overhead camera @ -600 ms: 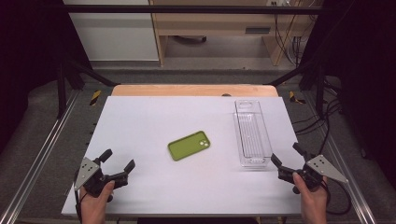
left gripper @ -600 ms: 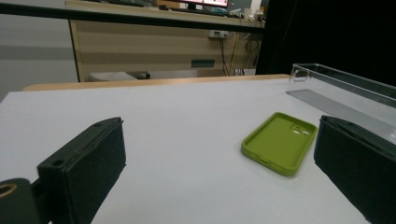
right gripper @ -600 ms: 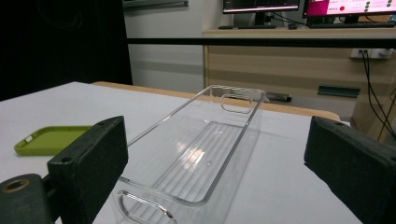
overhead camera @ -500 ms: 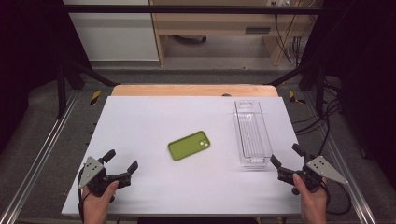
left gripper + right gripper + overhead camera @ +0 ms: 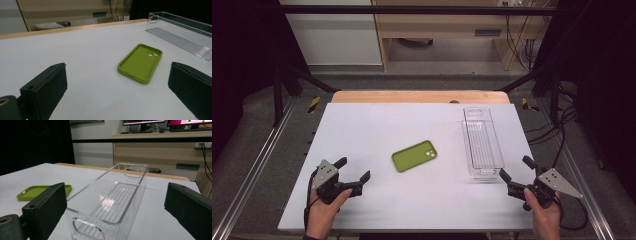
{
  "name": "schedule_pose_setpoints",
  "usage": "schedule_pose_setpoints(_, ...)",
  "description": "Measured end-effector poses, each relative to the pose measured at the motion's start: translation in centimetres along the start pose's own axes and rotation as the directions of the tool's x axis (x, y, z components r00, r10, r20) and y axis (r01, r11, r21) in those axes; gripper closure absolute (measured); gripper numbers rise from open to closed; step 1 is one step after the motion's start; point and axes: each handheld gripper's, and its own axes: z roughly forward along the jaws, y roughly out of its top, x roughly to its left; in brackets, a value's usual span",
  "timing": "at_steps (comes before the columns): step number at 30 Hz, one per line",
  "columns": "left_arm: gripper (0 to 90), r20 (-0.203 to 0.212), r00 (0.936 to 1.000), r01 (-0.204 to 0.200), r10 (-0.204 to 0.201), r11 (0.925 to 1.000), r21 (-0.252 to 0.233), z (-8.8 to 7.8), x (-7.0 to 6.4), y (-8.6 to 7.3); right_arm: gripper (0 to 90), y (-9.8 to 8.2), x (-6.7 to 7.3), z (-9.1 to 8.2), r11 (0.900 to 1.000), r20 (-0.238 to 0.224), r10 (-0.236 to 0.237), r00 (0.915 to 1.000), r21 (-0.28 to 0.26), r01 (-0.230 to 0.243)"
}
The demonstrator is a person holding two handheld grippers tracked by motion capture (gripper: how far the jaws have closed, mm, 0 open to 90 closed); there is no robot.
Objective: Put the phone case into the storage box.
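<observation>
A green phone case [image 5: 414,155] lies hollow side up in the middle of the white table [image 5: 362,125]; it also appears in the left gripper view [image 5: 140,62] and at the left edge of the right gripper view [image 5: 37,191]. A long clear plastic bin [image 5: 482,142] stands to its right, empty [image 5: 115,197]. My left gripper [image 5: 353,170] rests near the front left corner, open, nothing between its jaws, pointing toward the case. My right gripper [image 5: 516,168] sits at the front right, open and empty, just short of the bin's near end.
A wooden strip [image 5: 419,96] borders the table's far edge. Metal rails [image 5: 257,165] run along both sides, with cables [image 5: 562,135] on the floor to the right. A desk with monitors [image 5: 160,123] stands beyond the table.
The left gripper has shifted slightly to the right along the front of the table. The right gripper, the case and the bin have stayed where they were.
</observation>
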Motion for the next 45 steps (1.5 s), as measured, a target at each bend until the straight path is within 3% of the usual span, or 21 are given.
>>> schedule_pose_setpoints(3, 1.6, 0.009, 0.9996, -0.027, 0.027, 0.9994, 0.02, 0.6, -0.4, 0.7, 4.2, 0.0, 0.1, 0.1, 1.0, -0.006, -0.001, 1.0, 0.004, 0.001)
schedule_pose_setpoints(5, 1.8, -0.008, 0.9988, -0.049, 0.049, 0.9984, 0.028, 1.1, -0.5, 1.2, 3.6, -0.1, 0.2, 0.2, 1.0, -0.012, -0.007, 0.9999, 0.007, 0.008)
schedule_pose_setpoints(8, 2.0, 0.012, 0.9991, -0.041, 0.04, 0.9985, 0.036, 1.8, -0.6, 1.8, 3.3, -0.1, 0.4, 0.3, 1.0, -0.013, -0.011, 0.9999, 0.015, 0.011)
schedule_pose_setpoints(12, 2.0, 0.04, 0.9965, -0.075, 0.073, 0.9946, 0.072, 2.8, -0.7, 2.8, 3.2, -0.2, 0.5, 0.5, 0.999, -0.021, -0.028, 0.9994, 0.028, 0.029)
schedule_pose_setpoints(18, 2.0, 0.067, 0.995, -0.082, 0.075, 0.991, 0.106, 4.1, -0.8, 4.1, 3.1, -0.3, 0.8, 0.7, 0.998, -0.03, -0.035, 0.9989, 0.041, 0.036)
schedule_pose_setpoints(24, 2.0, 0.095, 0.9904, -0.113, 0.1, 0.9838, 0.14, 6.0, -1.2, 5.5, 3.1, -0.3, 0.7, 0.7, 0.998, -0.034, -0.036, 0.9988, 0.04, 0.038)
schedule_pose_setpoints(33, 2.1, 0.134, 0.9842, -0.141, 0.115, 0.9687, 0.204, 9.2, -2.3, 5.6, 3.1, -0.4, 0.7, 0.6, 0.999, -0.036, -0.028, 0.999, 0.041, 0.03)
schedule_pose_setpoints(42, 4.5, 0.171, 0.978, -0.161, 0.119, 0.9528, 0.257, 11.5, -3.3, 5.0, 3.1, -0.5, 0.7, 0.7, 0.999, -0.038, -0.021, 0.999, 0.045, 0.023)
schedule_pose_setpoints(45, 6.8, 0.181, 0.9768, -0.16, 0.114, 0.9508, 0.265, 12.0, -3.6, 4.9, 3.1, -0.5, 0.7, 0.7, 0.999, -0.04, -0.022, 0.999, 0.044, 0.024)
